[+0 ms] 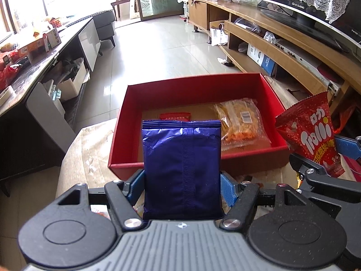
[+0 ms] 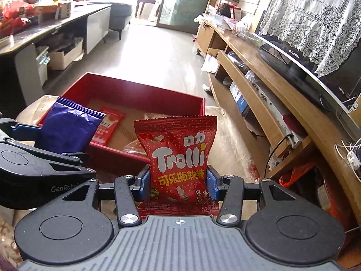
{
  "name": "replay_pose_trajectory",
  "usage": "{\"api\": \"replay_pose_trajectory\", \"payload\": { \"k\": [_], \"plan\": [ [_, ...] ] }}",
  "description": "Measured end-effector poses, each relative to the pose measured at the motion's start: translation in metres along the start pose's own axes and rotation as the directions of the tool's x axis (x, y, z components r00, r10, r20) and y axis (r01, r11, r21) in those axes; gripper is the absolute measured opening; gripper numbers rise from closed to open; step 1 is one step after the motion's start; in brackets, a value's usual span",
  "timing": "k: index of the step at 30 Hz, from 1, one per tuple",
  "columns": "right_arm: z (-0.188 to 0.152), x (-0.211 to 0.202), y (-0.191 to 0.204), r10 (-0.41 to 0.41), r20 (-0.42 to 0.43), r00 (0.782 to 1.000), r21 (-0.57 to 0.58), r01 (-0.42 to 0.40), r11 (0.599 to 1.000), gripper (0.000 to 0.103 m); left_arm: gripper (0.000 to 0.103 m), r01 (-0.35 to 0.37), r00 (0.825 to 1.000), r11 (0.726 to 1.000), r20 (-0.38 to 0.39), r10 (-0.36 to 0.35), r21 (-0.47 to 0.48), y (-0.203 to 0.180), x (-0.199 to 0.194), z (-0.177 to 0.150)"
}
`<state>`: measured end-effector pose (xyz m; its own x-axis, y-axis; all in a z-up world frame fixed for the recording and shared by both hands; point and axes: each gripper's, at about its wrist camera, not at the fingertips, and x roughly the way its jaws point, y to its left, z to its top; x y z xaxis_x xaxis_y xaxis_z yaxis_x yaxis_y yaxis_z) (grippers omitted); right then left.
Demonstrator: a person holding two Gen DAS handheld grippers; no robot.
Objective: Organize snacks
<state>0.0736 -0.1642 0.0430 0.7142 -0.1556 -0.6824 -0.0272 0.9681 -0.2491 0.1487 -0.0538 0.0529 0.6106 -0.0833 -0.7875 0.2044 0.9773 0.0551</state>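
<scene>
The task is in its middle part. In the left wrist view, the red box [image 1: 196, 83] lies in the centre of the frame with two snacks already inside: a clear bag of yellow-orange snacks [image 1: 242, 122] on the right of its floor and a small red packet [image 1: 174, 115] at the middle, partly hidden. Much of the cardboard floor of the box is bare, so I judge there is room for more.

Two snacks are in the air and not yet placed. The left gripper [image 1: 182, 183] is closed on a blue bag [image 1: 181, 169], its blue pads pressing both sides of the bag, which stands upright in front of the near wall of the box. In the right wrist view, the right gripper [image 2: 179, 180] holds a red candy bag [image 2: 178, 158] in the same way, at the lower centre of the frame, just before the near wall of the box.

What is left, as I judge it: to bring both bags over the box and release them inside. At the very bottom of the left view, something small and red shows beside the left finger; I cannot tell what it is.
</scene>
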Motion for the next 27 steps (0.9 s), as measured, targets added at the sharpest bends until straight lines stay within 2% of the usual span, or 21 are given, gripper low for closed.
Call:
{"api": "replay_pose_trajectory", "payload": {
  "k": [15,27],
  "plan": [
    [0.026,0.026,-0.002,-0.020,0.037,0.999,-0.024,0.021,0.999,0.056,0.064,-0.030,0.999,0.999,0.020,0.030,-0.021,0.004,0.024,0.033],
    [0.041,0.057,0.001,-0.034,0.035,0.999,-0.041,0.035,0.999,0.056,0.064,-0.059,0.998,0.998,0.008,0.059,-0.027,0.004,0.058,0.052]
  ]
}}
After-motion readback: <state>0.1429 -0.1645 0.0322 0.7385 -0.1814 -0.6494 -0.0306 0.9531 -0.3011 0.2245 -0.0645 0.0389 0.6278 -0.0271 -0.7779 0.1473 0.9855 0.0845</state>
